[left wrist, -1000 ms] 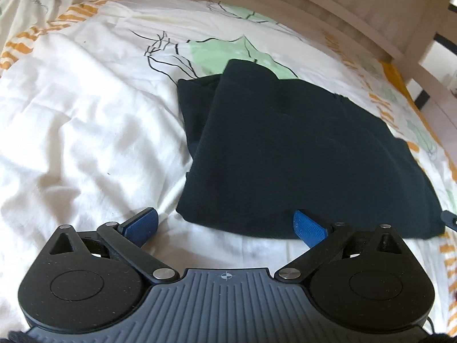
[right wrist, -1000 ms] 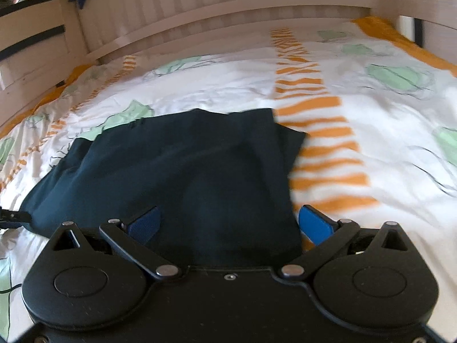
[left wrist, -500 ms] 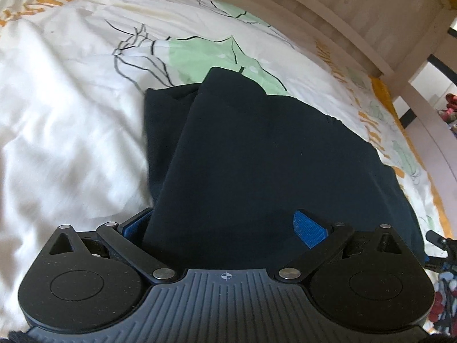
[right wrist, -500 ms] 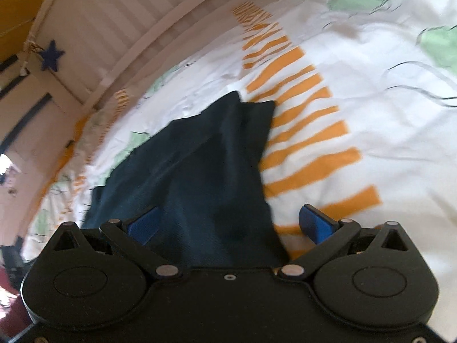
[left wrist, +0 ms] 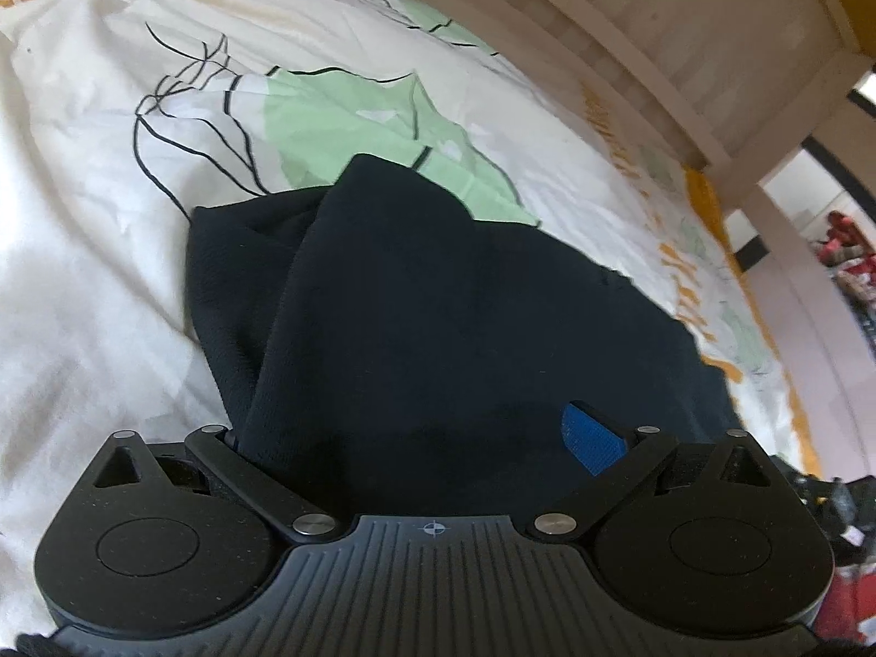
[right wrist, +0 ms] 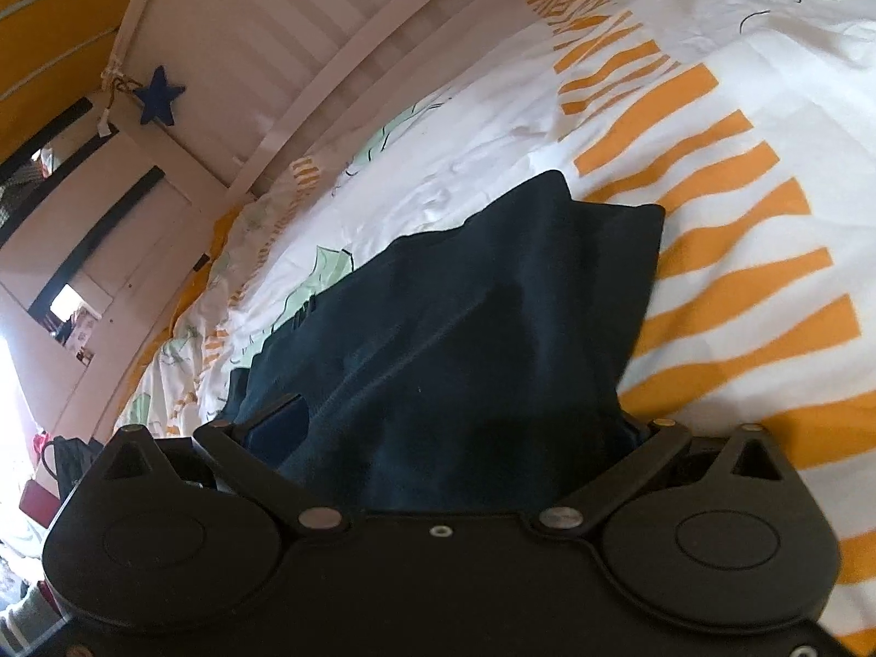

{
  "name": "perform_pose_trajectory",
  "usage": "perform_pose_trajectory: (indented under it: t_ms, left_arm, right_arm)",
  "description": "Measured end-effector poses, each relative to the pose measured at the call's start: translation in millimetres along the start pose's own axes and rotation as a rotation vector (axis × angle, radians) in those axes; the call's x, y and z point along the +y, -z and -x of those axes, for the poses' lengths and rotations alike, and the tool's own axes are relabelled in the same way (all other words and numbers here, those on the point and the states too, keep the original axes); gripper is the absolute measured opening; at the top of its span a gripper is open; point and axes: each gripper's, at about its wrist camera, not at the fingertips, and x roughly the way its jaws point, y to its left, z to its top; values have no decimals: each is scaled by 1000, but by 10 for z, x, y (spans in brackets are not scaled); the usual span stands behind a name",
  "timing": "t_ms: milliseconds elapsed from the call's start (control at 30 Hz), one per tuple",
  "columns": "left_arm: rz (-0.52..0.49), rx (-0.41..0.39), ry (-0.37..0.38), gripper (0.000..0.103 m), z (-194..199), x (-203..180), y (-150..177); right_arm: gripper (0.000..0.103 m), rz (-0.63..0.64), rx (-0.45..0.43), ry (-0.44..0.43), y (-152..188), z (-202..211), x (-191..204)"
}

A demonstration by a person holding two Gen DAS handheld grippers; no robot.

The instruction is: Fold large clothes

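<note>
A dark navy folded garment [left wrist: 438, 317] lies on the bed and fills the middle of both wrist views; it also shows in the right wrist view [right wrist: 482, 339]. My left gripper [left wrist: 416, 438] is open and pushed in at the garment's near edge; the cloth covers its left finger, and the right blue pad [left wrist: 591, 435] shows on top. My right gripper [right wrist: 454, 438] is open at the other end; the cloth lies between its fingers and hides the right pad, with the left pad [right wrist: 276, 427] partly showing.
The bed cover [left wrist: 98, 252] is white with green leaf prints and orange stripes [right wrist: 739, 284]. A white slatted bed rail [left wrist: 657, 38] runs along the far side. A blue star [right wrist: 159, 104] hangs on the rail. Room clutter shows past the bed's edge.
Both grippers have moved forward and tilted, sliding onto the garment's near edge. The cloth now lies between the fingers of each and covers a pad on each.
</note>
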Motion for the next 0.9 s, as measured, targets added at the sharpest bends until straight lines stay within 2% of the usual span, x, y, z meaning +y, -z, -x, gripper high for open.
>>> perform_pose_trajectory:
  t_ms: [67,100,133,167,200,233,333,467,567,767,900]
  left_arm:
    - [29,-12,25,71,61,28,19]
    - [46,-16,-5,36,91,38,27]
    - [68,-12,-21,27,116,59,29]
    - [100,-5,4,25,132,84,27]
    - [122,-8,22,23,173,96,33]
    - [128,-10,30,21,207,89,34]
    - [135,-16,53,20,357,15,46]
    - [163,-30,129,19,612,-83,104]
    - [142,-14,147,19,776,-206,187]
    - [176,57,199,19,1071,-196,568]
    - [189,128,220,19,1264,-98,879]
  right_arm:
    - [92,10,-3,15,14,28,16]
    - [65,18,1,53,17,38,30]
    - [53,11,9,77,20,52,27]
    - [51,-17,8,68,15,68,9]
    - [41,-49,3,59,7,95,-7]
    - [36,-70,-1,66,1,120,0]
    - [31,-103,-13,75,-7,215,89]
    - [26,-129,-32,47,8,463,240]
    - [25,-119,-17,49,34,653,364]
    - [24,-122,39,75,228,1061,487]
    - [25,-123,126,90,440,1370,535]
